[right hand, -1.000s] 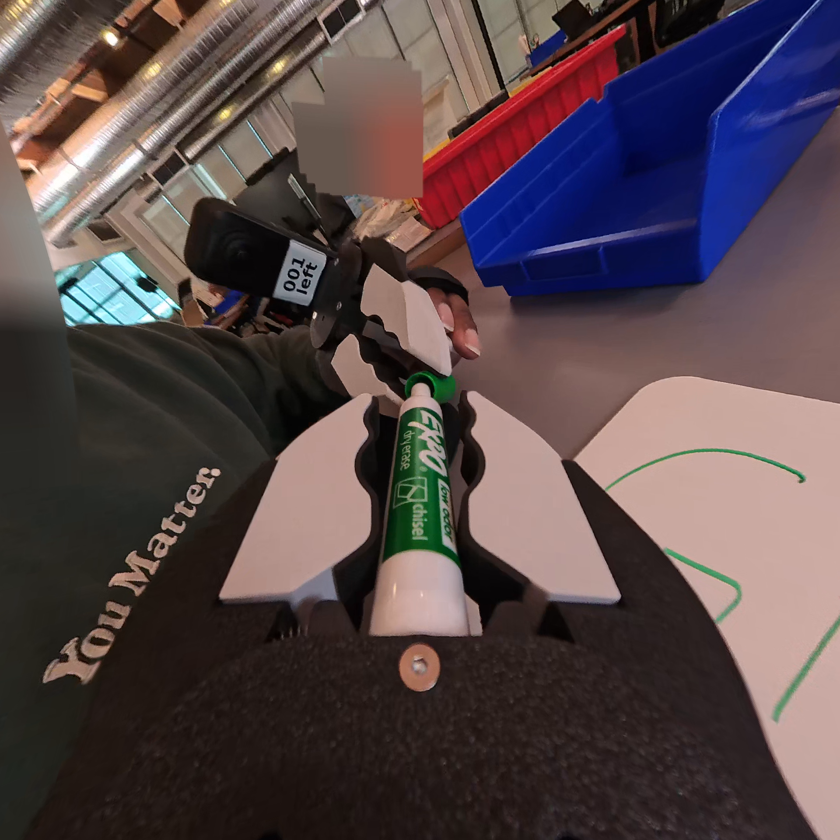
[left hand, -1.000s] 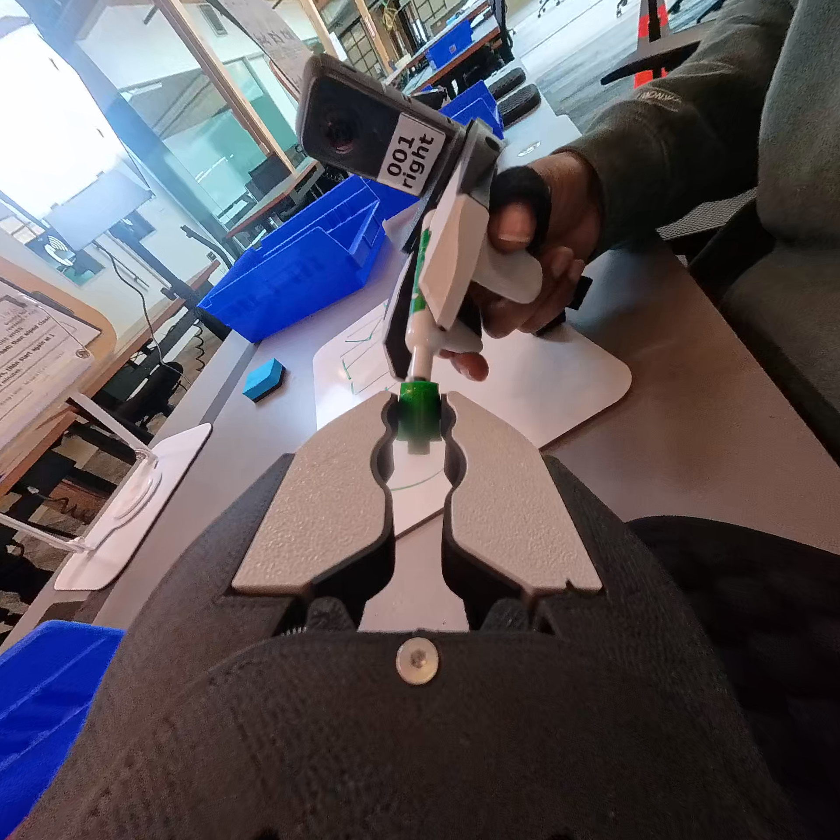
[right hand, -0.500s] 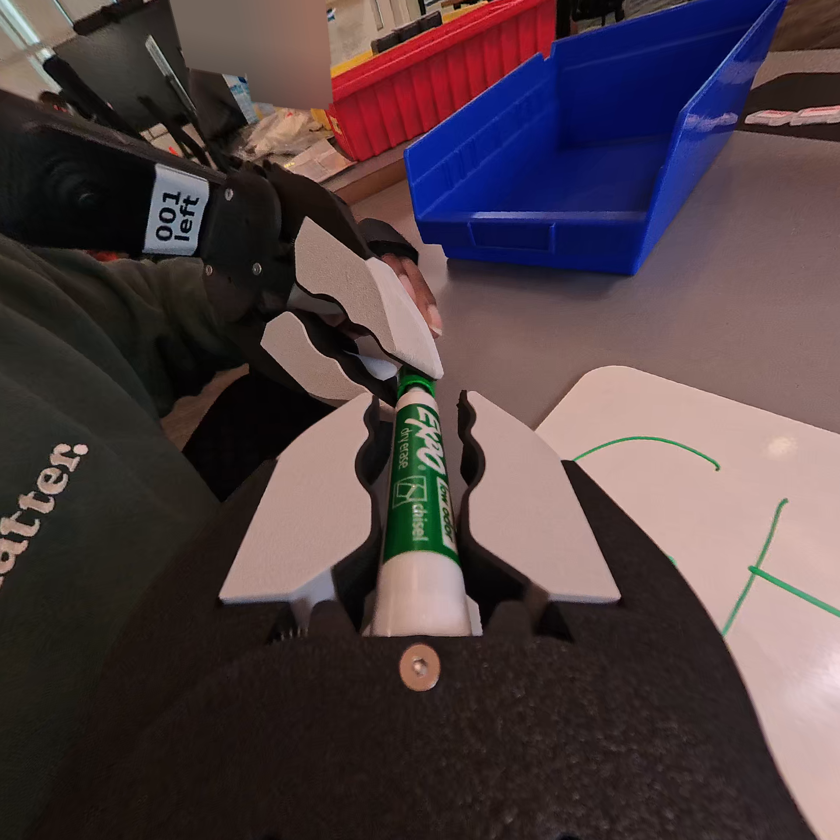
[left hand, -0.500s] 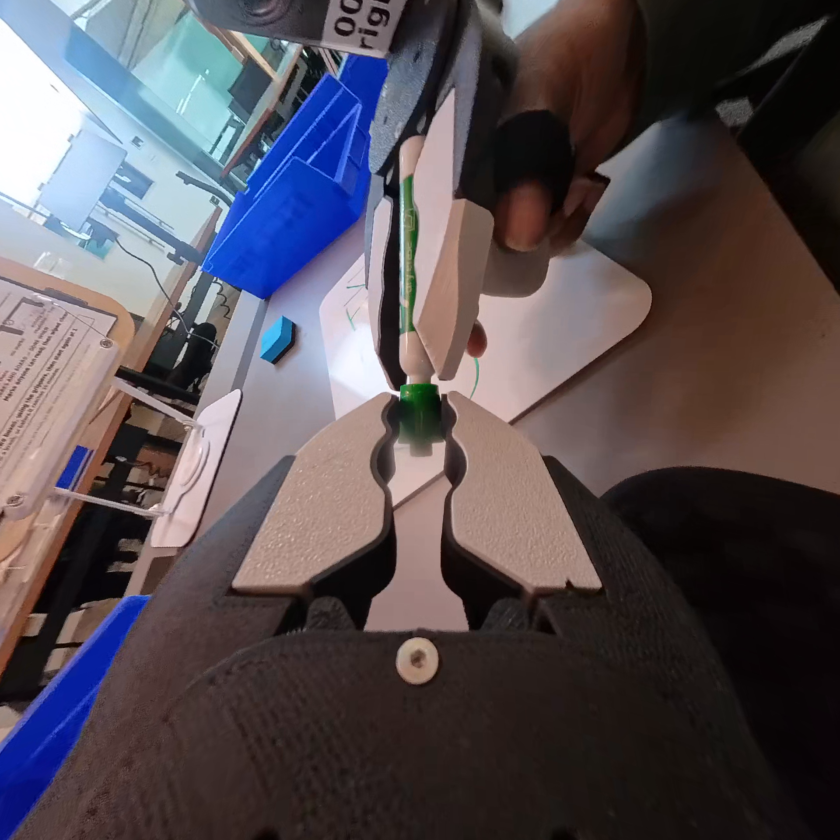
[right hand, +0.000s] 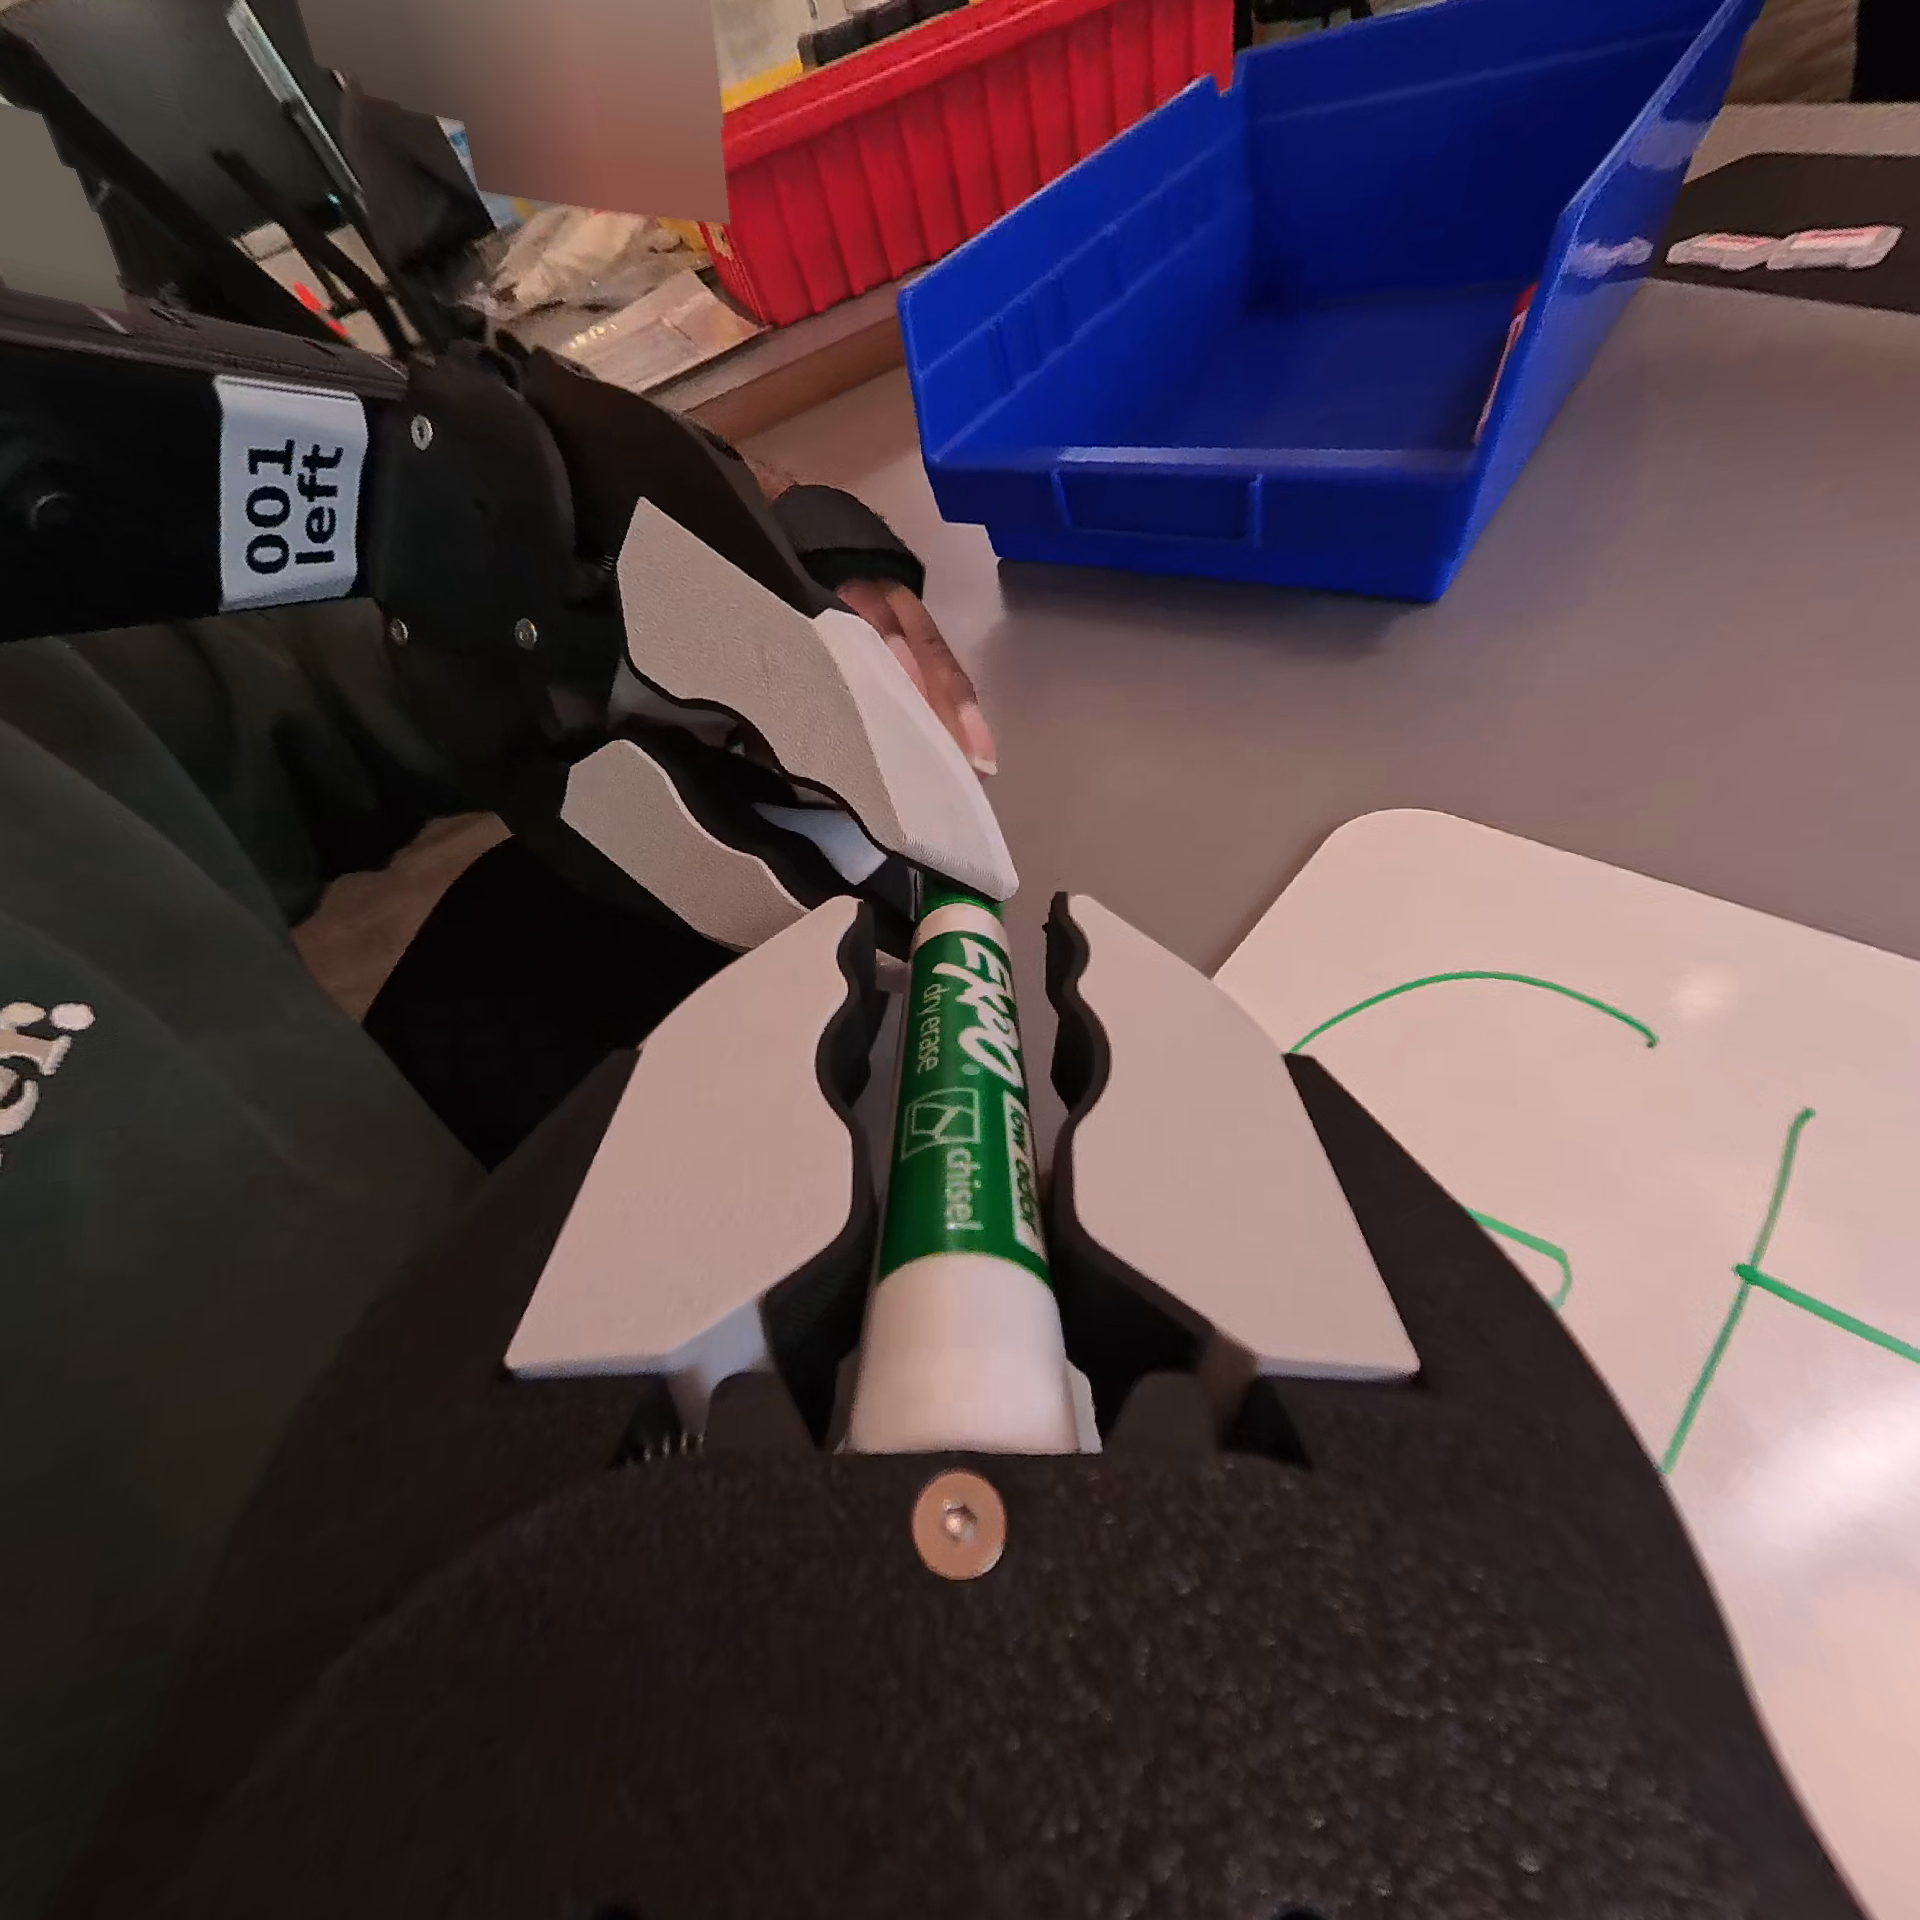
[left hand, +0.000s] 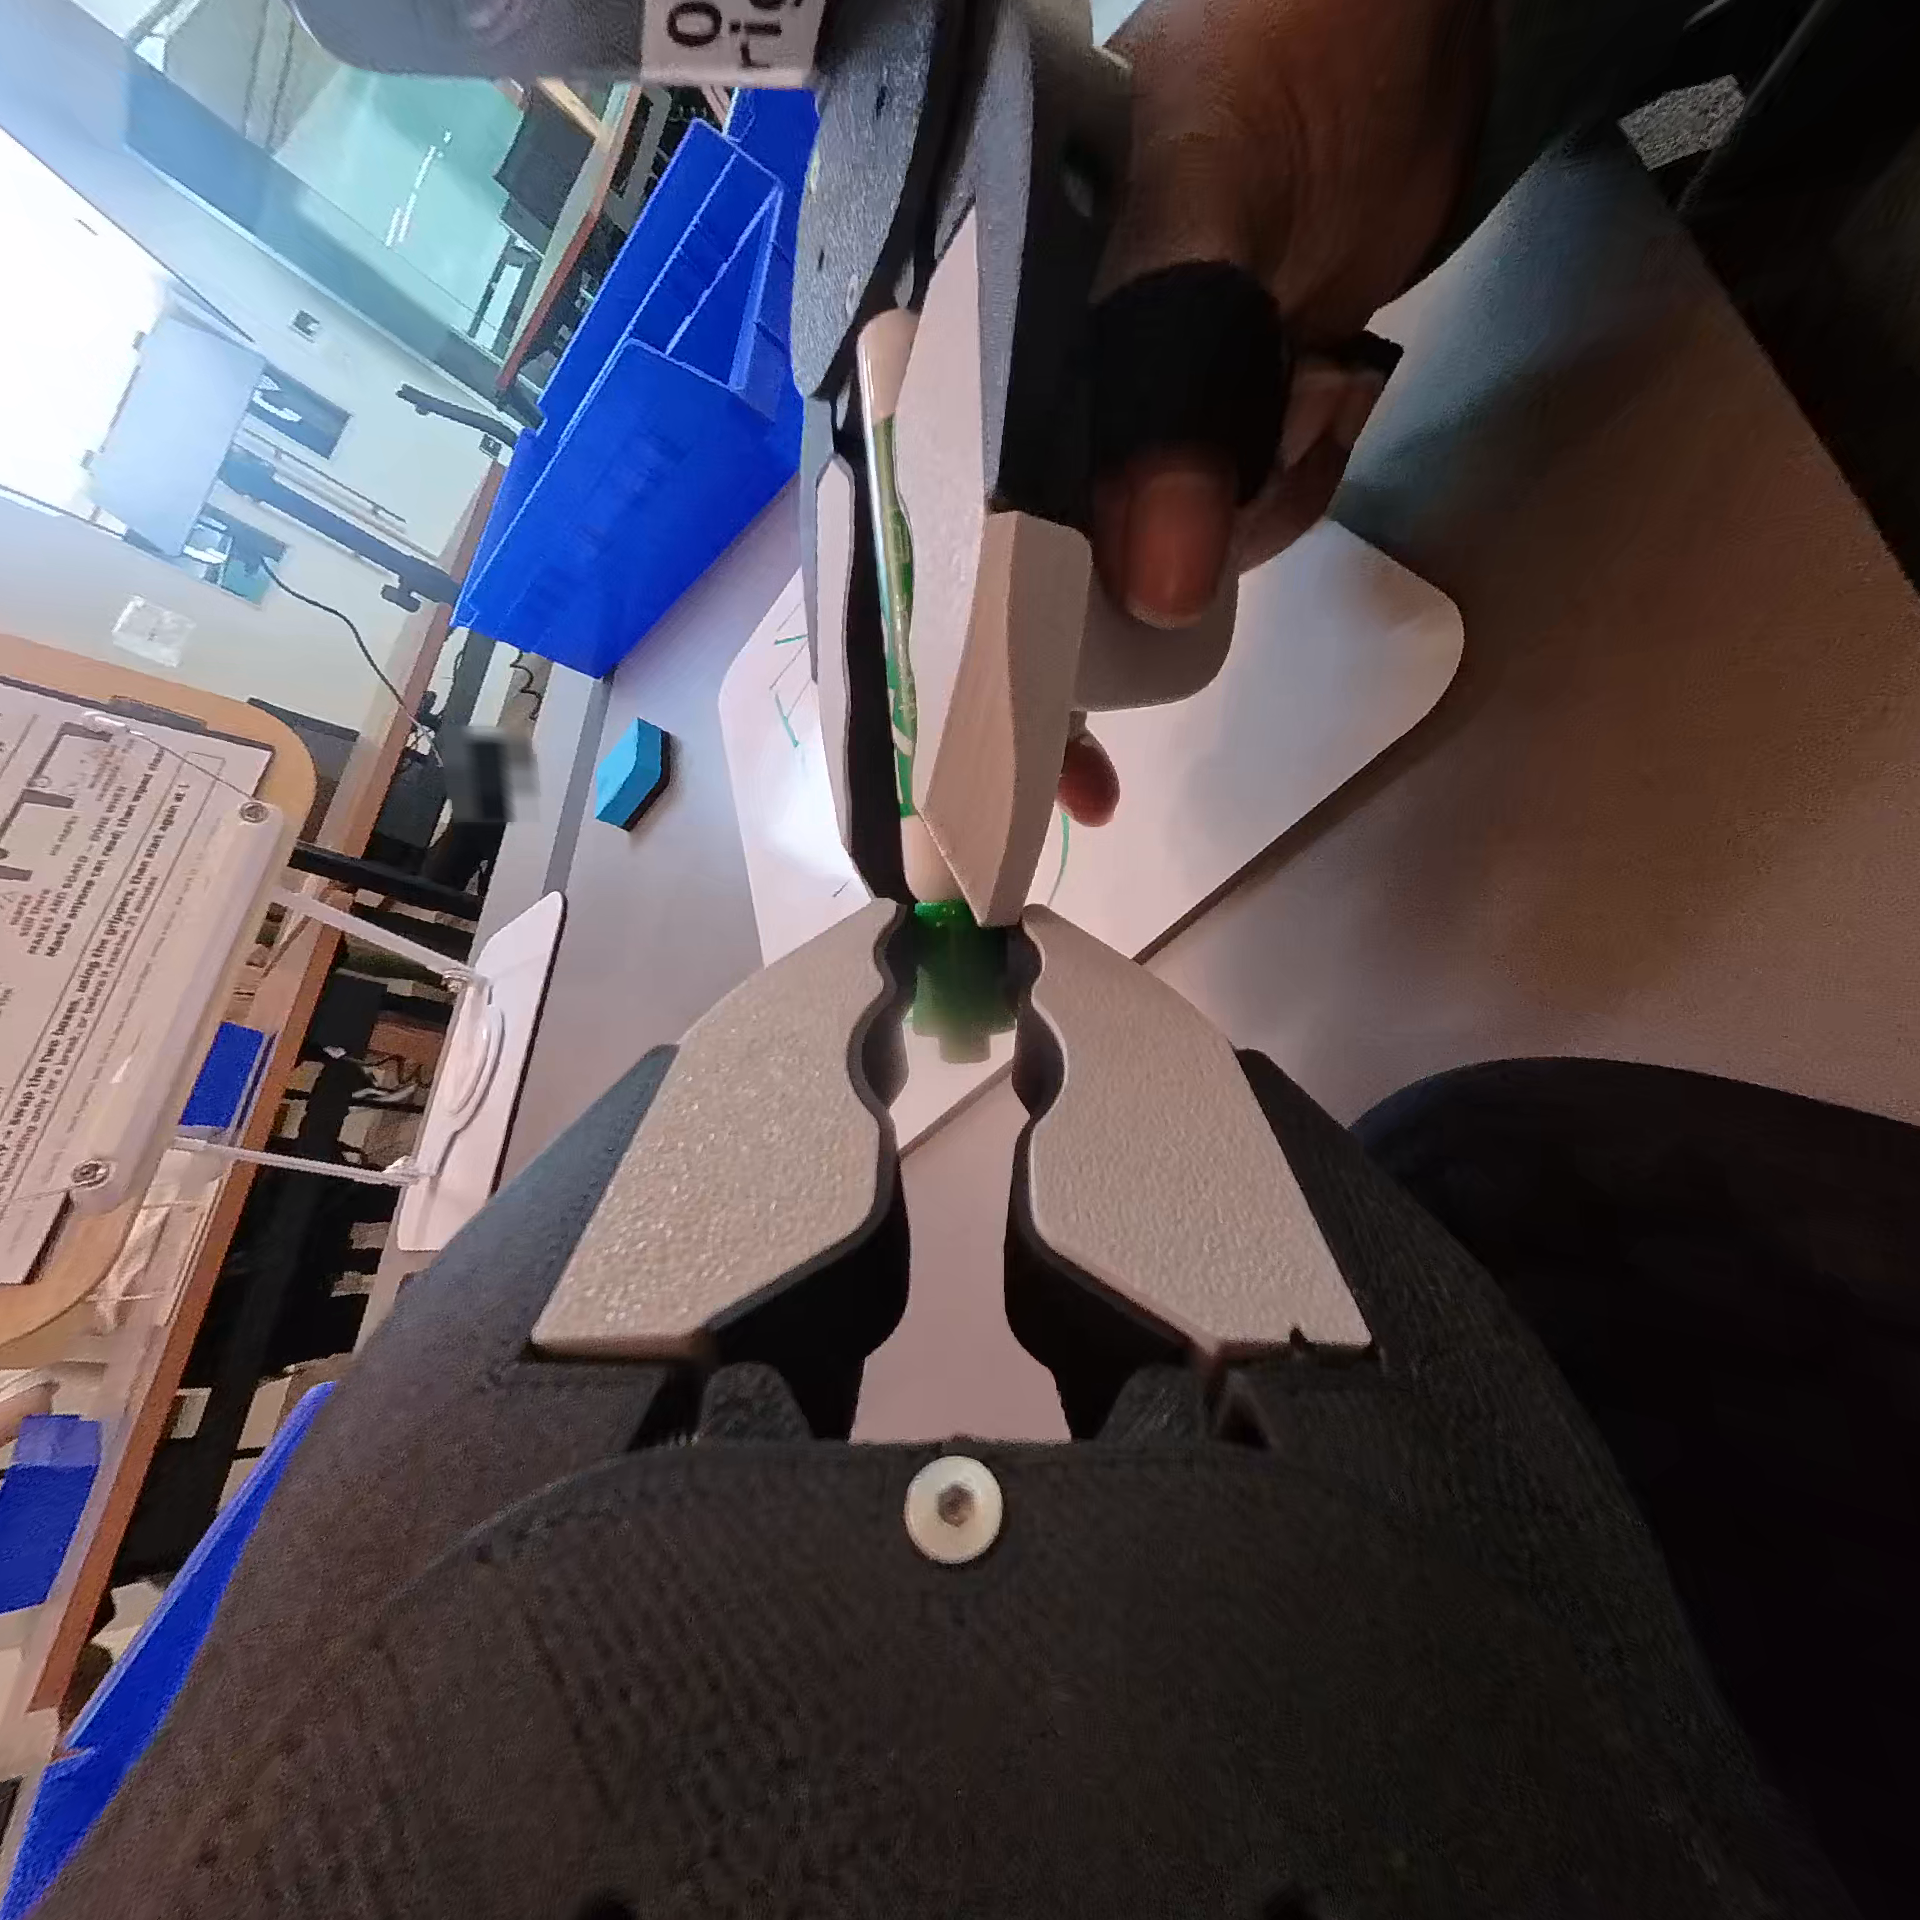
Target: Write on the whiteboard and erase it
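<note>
A green and white dry-erase marker (right hand: 961, 1143) lies lengthwise in my right gripper (right hand: 956, 914), which is shut on its barrel. My left gripper (left hand: 961, 935) is shut on the marker's green cap (left hand: 956, 987). The two grippers meet tip to tip, with the cap against the marker's end. In the left wrist view the right gripper (left hand: 940, 899) points down at mine with the marker (left hand: 891, 582) between its fingers. In the right wrist view the left gripper (right hand: 914, 883) covers the cap. The whiteboard (right hand: 1558, 1143) lies flat on the table with green strokes on it, and also shows in the left wrist view (left hand: 1299, 707).
A blue foam eraser (left hand: 632, 774) lies on the grey table (right hand: 1351, 707) left of the whiteboard. A blue bin (right hand: 1247, 343) stands beyond the board, with a red bin (right hand: 883, 156) behind it. A sheet on a stand (left hand: 104, 935) is at the left edge. My two grippers' fingertips are within a few centimetres of each other.
The right gripper has swung upright over the left and closed in. The gap between the marker's barrel and the cap has shrunk, and the cap now sits against the right fingertips.
</note>
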